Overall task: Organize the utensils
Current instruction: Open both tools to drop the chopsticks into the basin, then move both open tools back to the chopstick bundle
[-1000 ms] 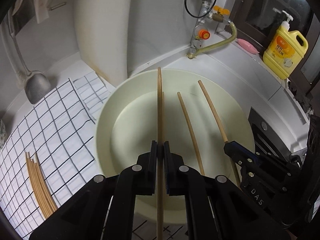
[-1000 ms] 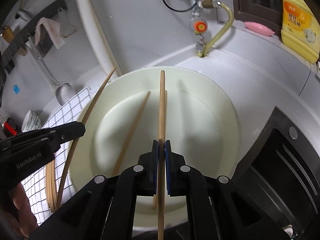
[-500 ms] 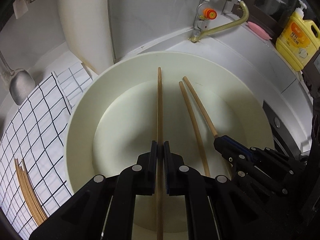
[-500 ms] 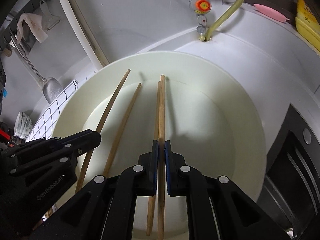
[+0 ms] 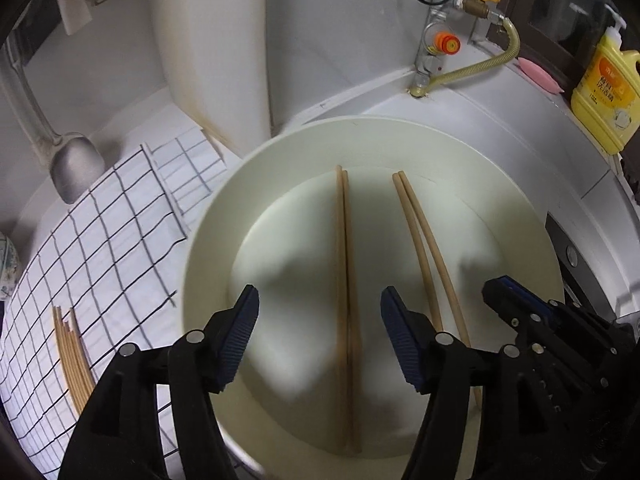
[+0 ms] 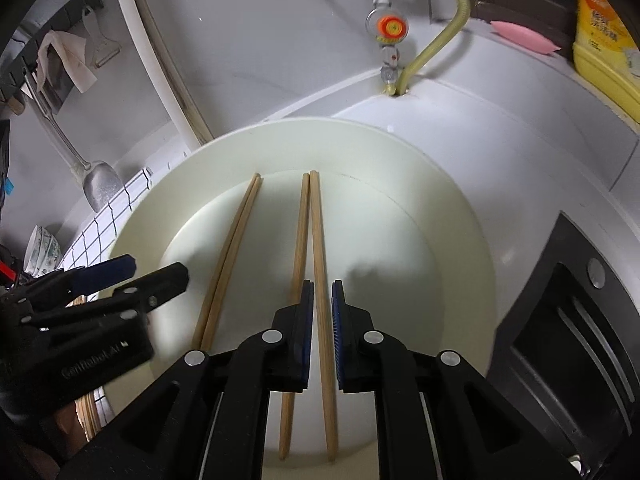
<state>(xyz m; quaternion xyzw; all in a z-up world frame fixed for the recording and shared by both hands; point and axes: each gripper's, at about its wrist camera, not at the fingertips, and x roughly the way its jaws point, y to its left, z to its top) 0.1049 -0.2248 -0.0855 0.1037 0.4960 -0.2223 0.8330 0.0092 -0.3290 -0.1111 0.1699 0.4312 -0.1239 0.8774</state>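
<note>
Two chopstick pairs lie lengthwise between each gripper's opening jaws: left gripper spread wide, right gripper barely parted.

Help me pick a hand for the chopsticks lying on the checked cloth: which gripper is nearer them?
Left. The left gripper hangs over the bowl on the side beside the cloth, where those chopsticks lie. The right gripper is over the bowl's far side.

Near ends of the chopsticks behind the right gripper; detergent bottle cropped
</note>
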